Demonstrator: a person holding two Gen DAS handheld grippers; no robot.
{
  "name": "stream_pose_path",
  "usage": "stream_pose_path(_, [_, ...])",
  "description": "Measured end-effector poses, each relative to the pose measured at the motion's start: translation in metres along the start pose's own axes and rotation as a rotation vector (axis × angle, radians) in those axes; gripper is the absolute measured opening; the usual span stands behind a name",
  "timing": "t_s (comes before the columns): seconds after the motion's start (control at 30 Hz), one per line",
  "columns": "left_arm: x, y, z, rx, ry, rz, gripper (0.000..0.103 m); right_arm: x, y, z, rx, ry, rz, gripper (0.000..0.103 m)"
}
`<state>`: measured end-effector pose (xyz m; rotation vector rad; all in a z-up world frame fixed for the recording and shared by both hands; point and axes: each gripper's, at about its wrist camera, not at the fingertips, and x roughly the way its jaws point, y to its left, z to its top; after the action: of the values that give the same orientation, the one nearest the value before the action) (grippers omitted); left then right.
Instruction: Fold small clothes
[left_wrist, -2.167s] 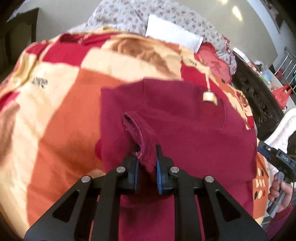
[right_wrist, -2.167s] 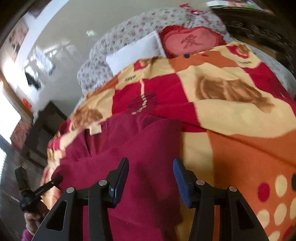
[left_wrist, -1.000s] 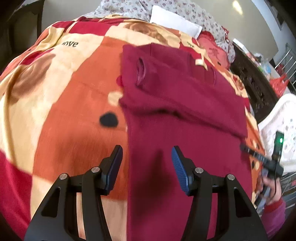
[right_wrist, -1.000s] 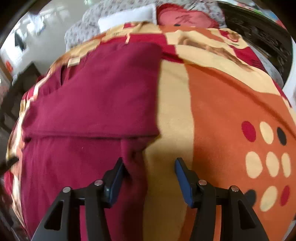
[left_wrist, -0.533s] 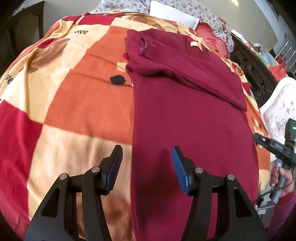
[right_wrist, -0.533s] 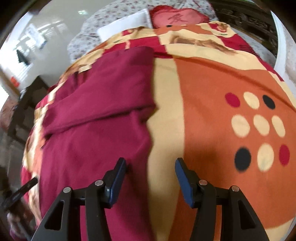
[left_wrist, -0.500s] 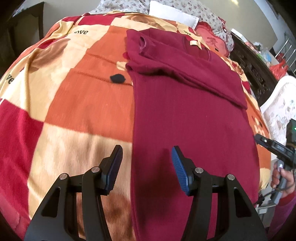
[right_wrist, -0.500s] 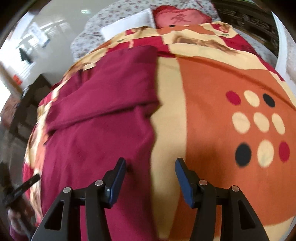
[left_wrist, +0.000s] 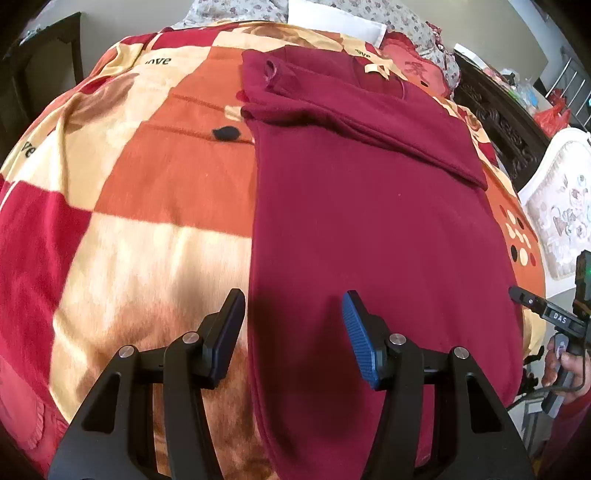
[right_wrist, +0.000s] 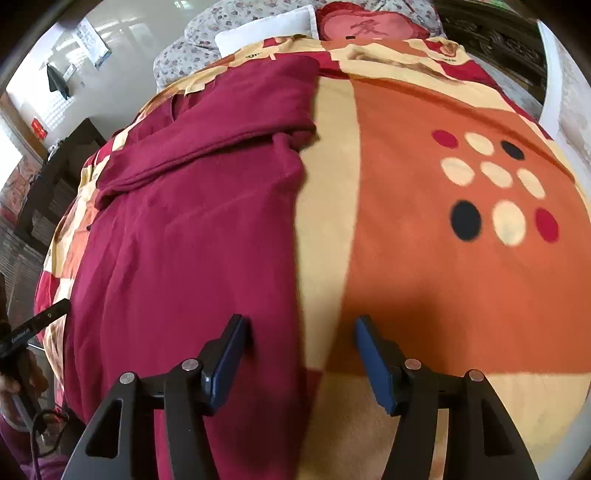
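**Sleeves folded, hem still to come**

Left wrist view: the maroon top (left_wrist: 369, 206) lay flat on the bed's blanket (left_wrist: 140, 192), sleeves already folded across its far end; the lengthwise fold looked undone. The left tongs (left_wrist: 293, 325) hung wide and empty over its left near edge.

Right wrist view: the right tongs (right_wrist: 300, 350), likewise wide and empty, straddled the garment's right near edge.

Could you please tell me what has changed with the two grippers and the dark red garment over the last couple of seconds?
The left gripper let go of the sleeve of the dark red knit garment, opened, and drew back toward the near hem, straddling the left edge. The right gripper stayed open and likewise backed away to the garment's right edge. The sleeves stay folded across the top, and the garment lies flat on the orange, red and cream patterned blanket.
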<state>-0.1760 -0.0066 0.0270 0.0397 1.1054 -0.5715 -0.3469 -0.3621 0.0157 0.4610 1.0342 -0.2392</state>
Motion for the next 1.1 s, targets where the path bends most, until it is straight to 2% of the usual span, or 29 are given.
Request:
stream_pose_path(0.4, [-0.004,0.001,-0.013,-0.012,0.023,-0.016,0.055,-0.027,0.003,-0.037,0.001,-0.003,0.102,0.059])
stream_pose_path(0.53, [-0.011,0.003,-0.018,-0.019,0.037,-0.063,0.055,-0.025,0.003,-0.046,0.011,0.032,0.124,0.059])
stream_pose_path(0.8, [-0.02,0.018,-0.039,-0.097,0.13,-0.183,0.058,-0.027,0.001,-0.062,0.024,0.048,0.177,0.059])
stream_pose_path(1.1, [-0.017,0.011,-0.054,-0.112,0.165,-0.223,0.063,-0.021,0.011,-0.081,-0.015,0.098,0.261,0.059])
